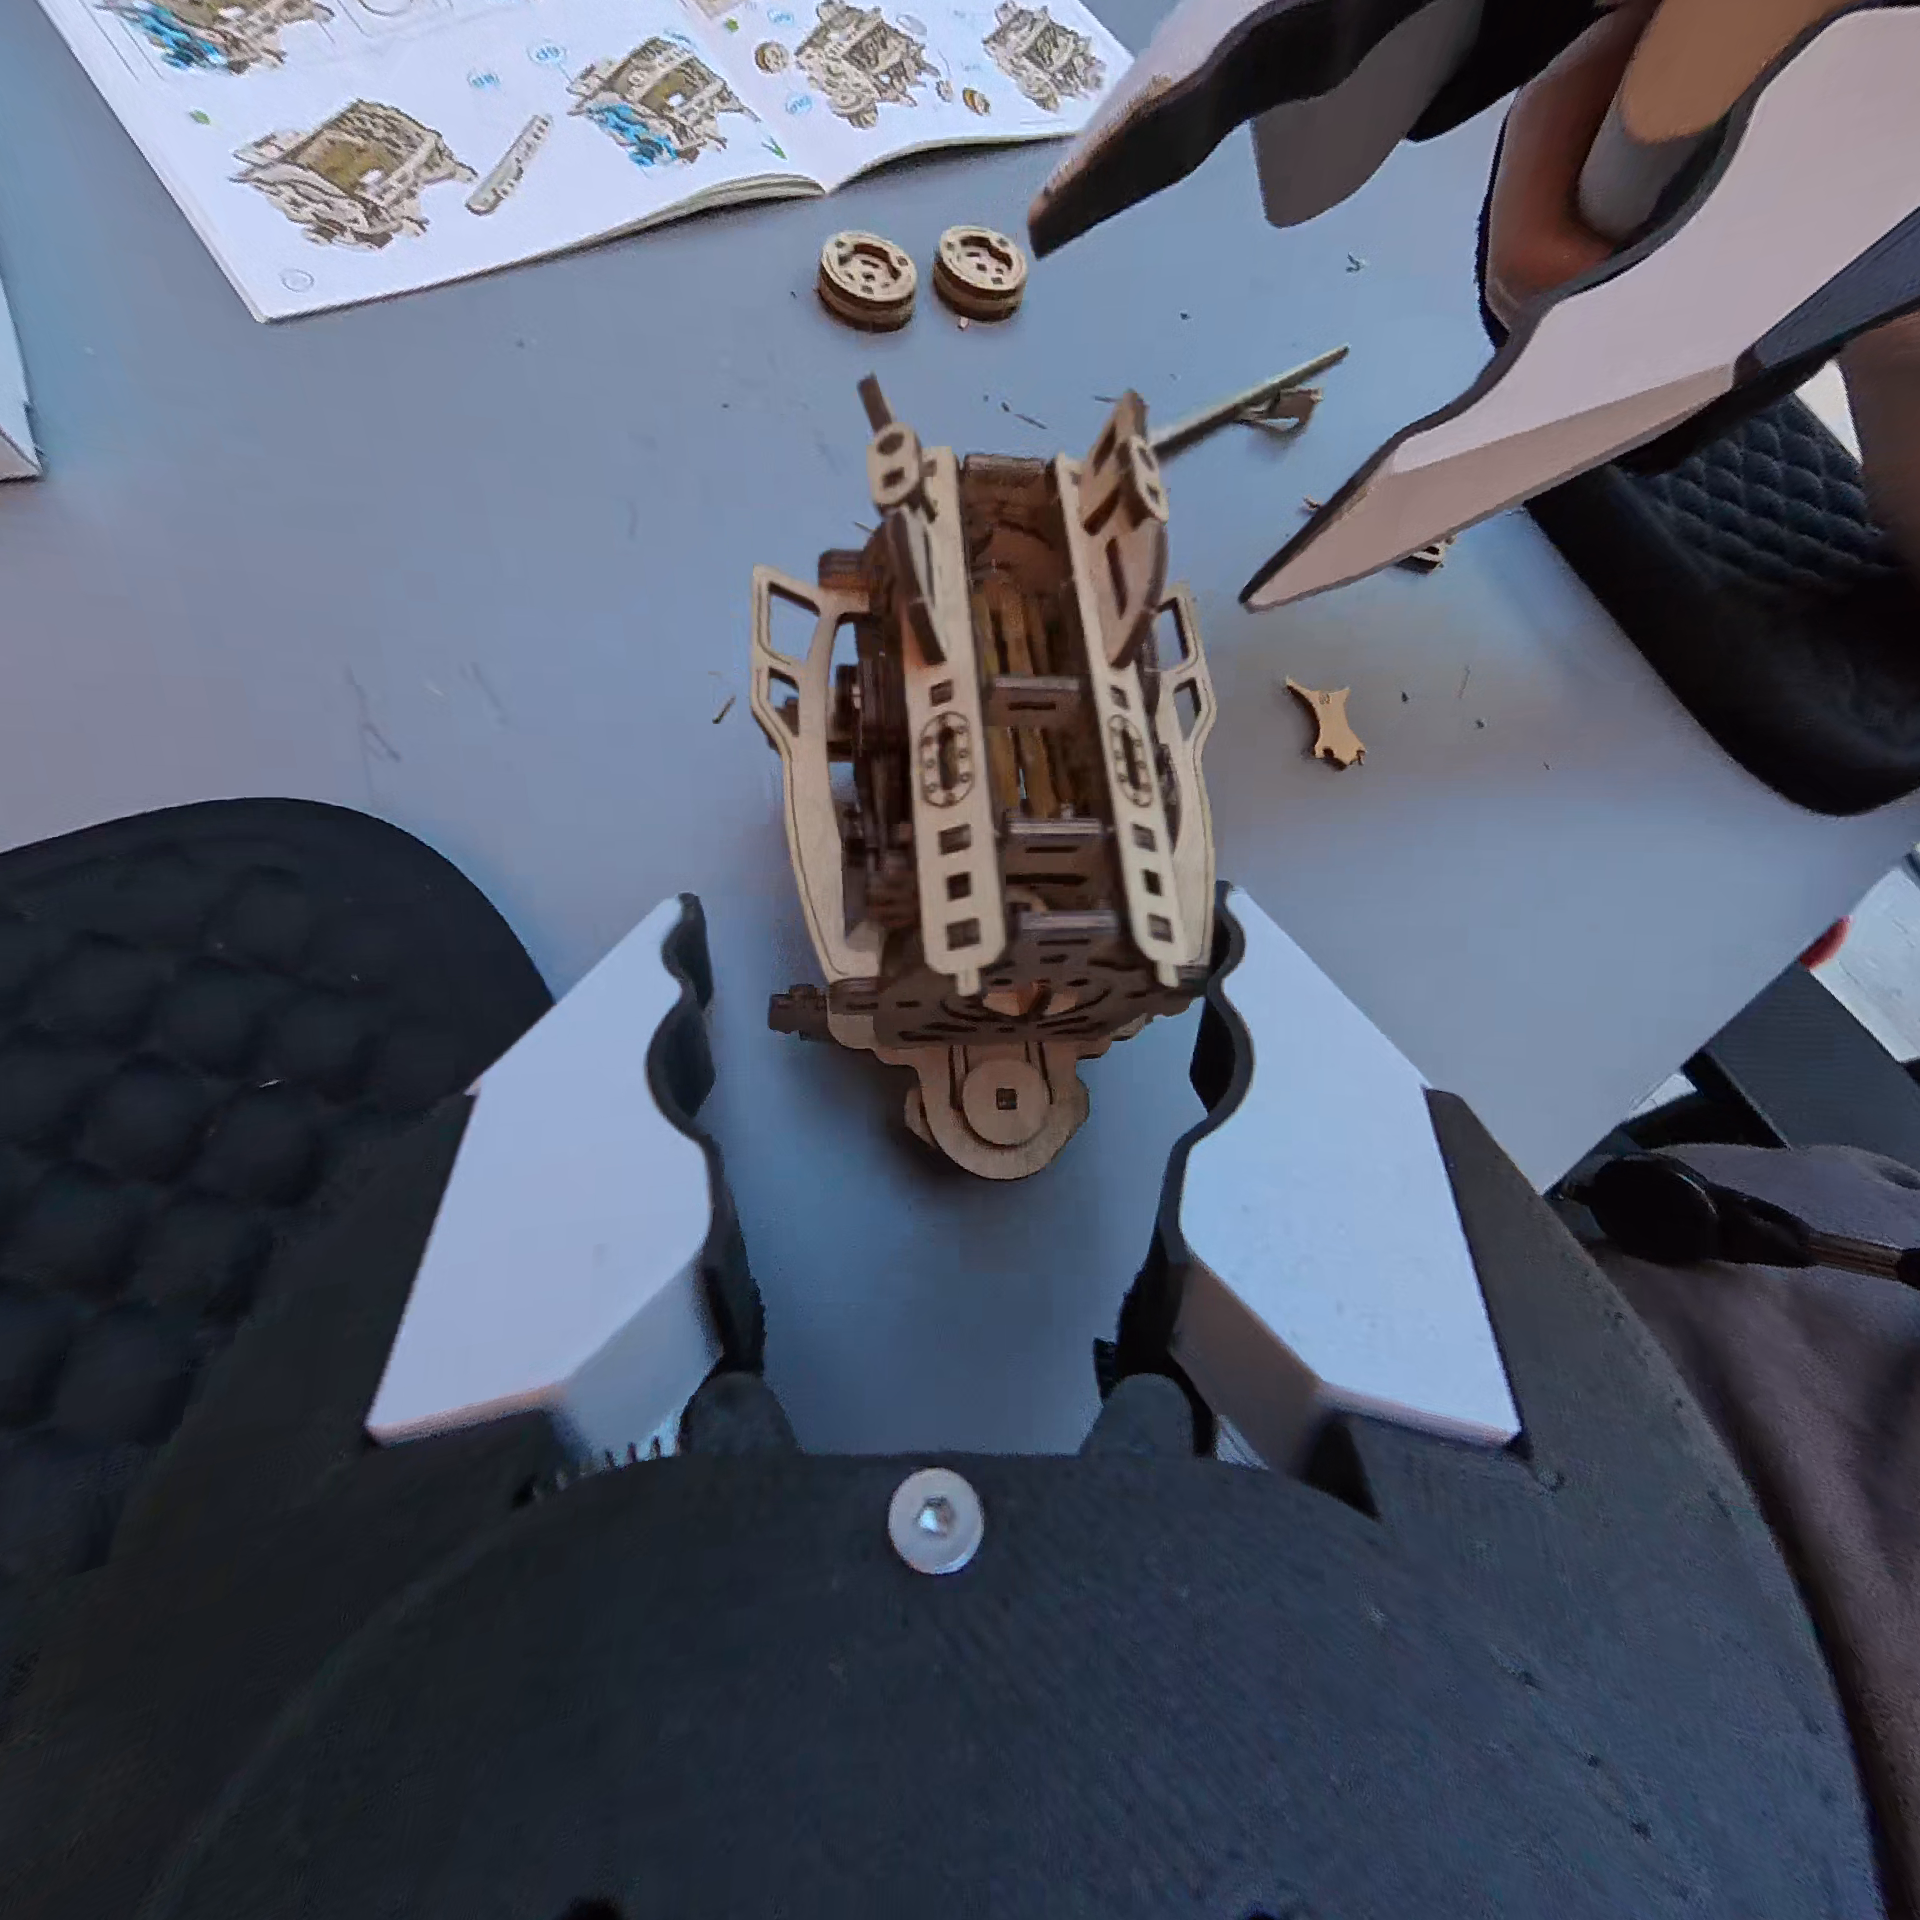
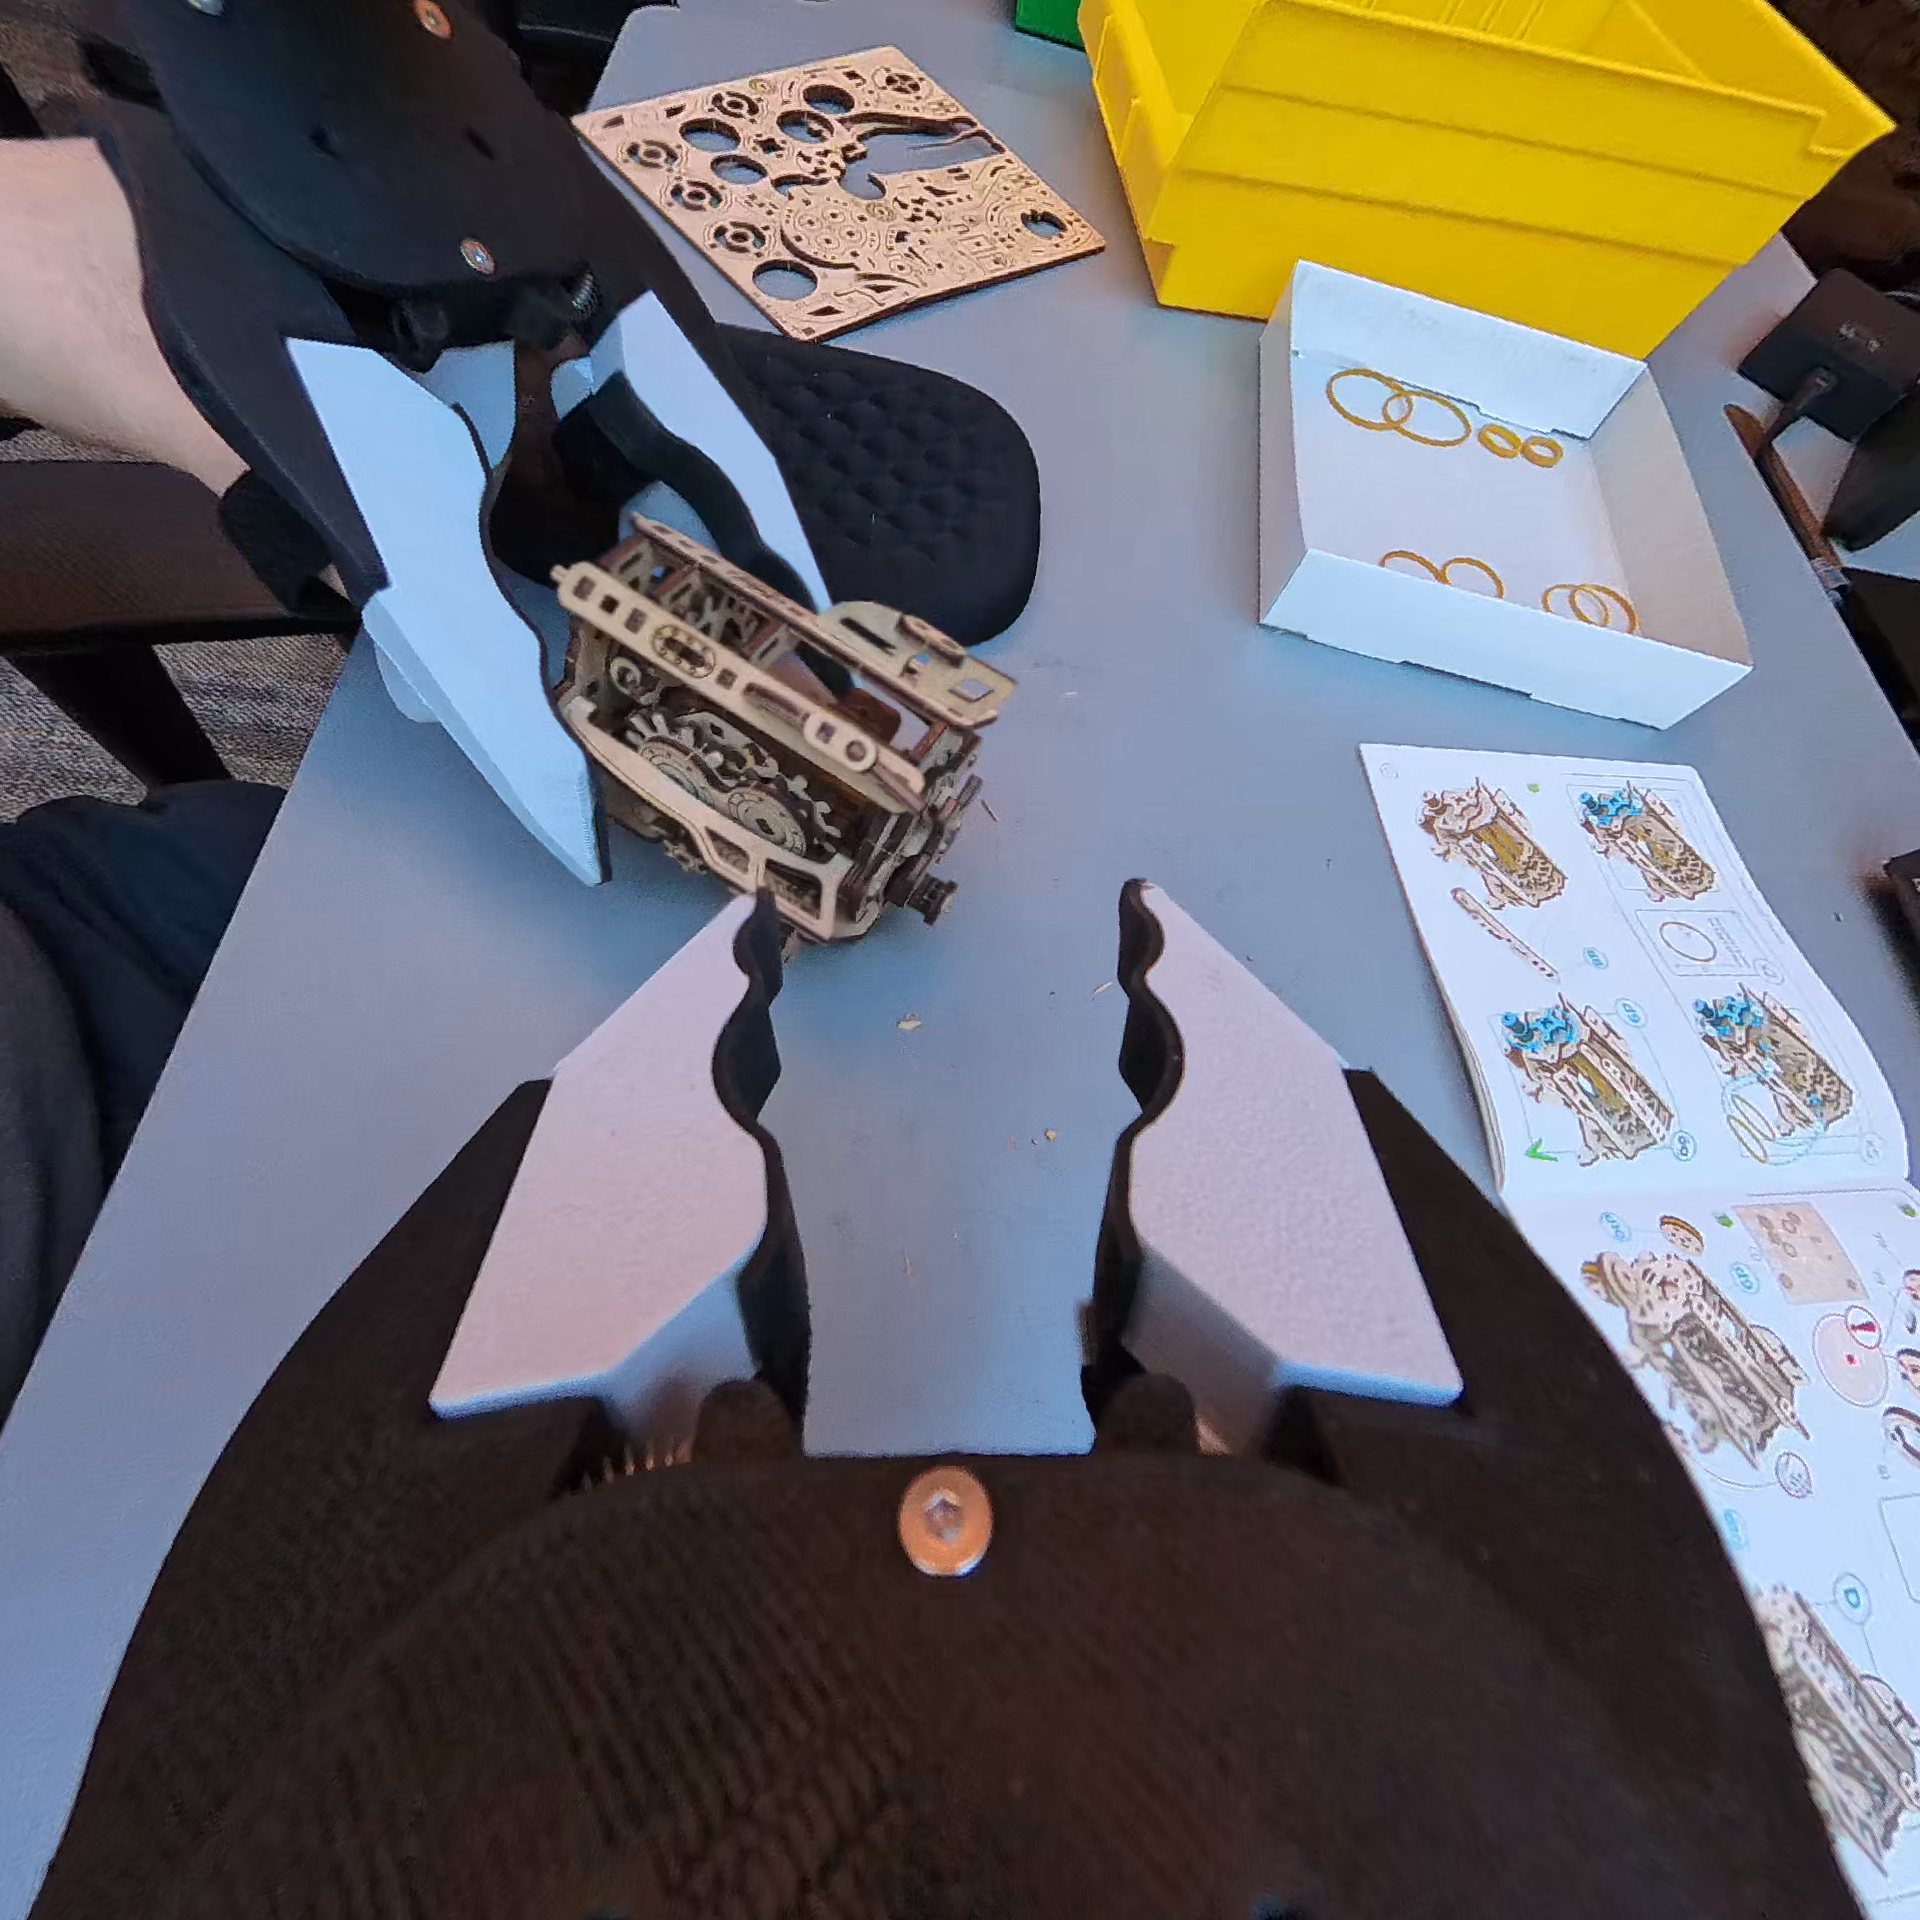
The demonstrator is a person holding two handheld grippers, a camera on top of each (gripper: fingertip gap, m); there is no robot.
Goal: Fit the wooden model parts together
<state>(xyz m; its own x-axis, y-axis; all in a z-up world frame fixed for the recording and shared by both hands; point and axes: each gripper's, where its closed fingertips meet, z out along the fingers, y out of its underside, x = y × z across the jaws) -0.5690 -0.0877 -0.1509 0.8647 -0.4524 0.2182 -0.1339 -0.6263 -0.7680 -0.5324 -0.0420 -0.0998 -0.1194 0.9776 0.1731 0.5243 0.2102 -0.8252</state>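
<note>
Model mid-frame, half built, framed by wide-open left gripper. Right gripper open, empty. Next, probably: fetch wooden wheels, upper centre.

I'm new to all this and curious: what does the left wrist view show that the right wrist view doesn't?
Only the left wrist view shows two small wooden wheels lying beyond the model and a loose wooden offcut to its right. Only the right wrist view shows the yellow bin, the white tray holding rubber bands, and the punched wooden sheet. Both show the wooden model on the grey table, the instruction booklet and both open grippers.
</note>
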